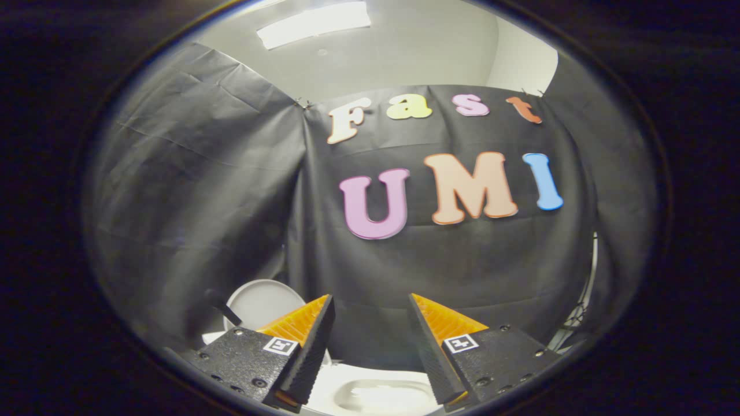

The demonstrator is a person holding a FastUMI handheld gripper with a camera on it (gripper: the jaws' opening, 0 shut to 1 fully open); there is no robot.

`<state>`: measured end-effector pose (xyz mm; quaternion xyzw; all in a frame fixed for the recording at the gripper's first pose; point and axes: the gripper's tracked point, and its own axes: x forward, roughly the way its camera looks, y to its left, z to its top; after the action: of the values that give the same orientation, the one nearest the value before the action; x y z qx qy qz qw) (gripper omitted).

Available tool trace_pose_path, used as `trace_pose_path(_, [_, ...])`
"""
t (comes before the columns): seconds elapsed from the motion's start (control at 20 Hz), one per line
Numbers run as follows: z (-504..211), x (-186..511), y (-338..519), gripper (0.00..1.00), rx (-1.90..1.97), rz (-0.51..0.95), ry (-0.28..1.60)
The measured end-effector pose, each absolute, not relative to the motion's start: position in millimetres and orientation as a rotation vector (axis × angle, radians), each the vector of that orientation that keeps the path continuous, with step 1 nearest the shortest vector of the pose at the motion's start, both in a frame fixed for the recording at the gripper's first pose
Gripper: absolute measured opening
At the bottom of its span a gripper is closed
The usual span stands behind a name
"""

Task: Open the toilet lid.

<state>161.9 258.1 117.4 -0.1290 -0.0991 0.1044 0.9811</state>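
The tongs (370, 323) are standing wide apart with nothing between them, the two orange-faced fingers (298, 323) pointing at the black cloth wall (462, 271) rather than at any part of the toilet. The toilet bowl (381, 396) is showing white just below the fingertips, in the gap between them, and it looks uncovered from here. A round white disc, which I am taking to be the toilet lid (260, 303), is standing up beyond the bowl, behind the left finger and against the cloth, so the lid is seemingly already raised, though the finger is hiding its lower edge and I cannot be sure it is resting fully back. To finish well, the holder is best keeping the tongs spread, not closing on anything, and nudging the lid only if it is leaning forward over the bowl; otherwise drawing straight away from the bowl, clear of the rim, without catching the lid's edge
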Motion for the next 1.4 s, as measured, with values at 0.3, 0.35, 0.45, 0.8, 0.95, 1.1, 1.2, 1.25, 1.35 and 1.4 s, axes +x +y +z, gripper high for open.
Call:
trace_pose_path(0.3, [104.2, 143.1, 153.5, 0.78, -0.262, 0.039, -0.188])
trace_pose_path(0.35, [101.8, 140.1, 139.9, 0.78, -0.269, 0.015, -0.192])
trace_pose_path(0.45, [94.9, 137.4, 119.3, 0.79, -0.275, -0.017, -0.188])
trace_pose_path(0.8, [52.9, 136.8, 55.0, 0.81, -0.269, -0.135, -0.061])
trace_pose_path(0.95, [44.4, 140.4, 46.1, 0.80, -0.212, -0.157, -0.052])
trace_pose_path(1.1, [30.5, 130.1, 29.6, 0.80, -0.156, -0.172, -0.039])
trace_pose_path(1.2, [26.2, 128.8, 24.4, 0.81, -0.136, -0.181, -0.024])
trace_pose_path(1.25, [25.5, 127.1, 23.8, 0.80, -0.125, -0.181, -0.021])
trace_pose_path(1.35, [24.0, 124.7, 23.1, 0.79, -0.107, -0.173, -0.029])
trace_pose_path(1.4, [23.1, 124.3, 21.9, 0.79, -0.101, -0.169, -0.032])
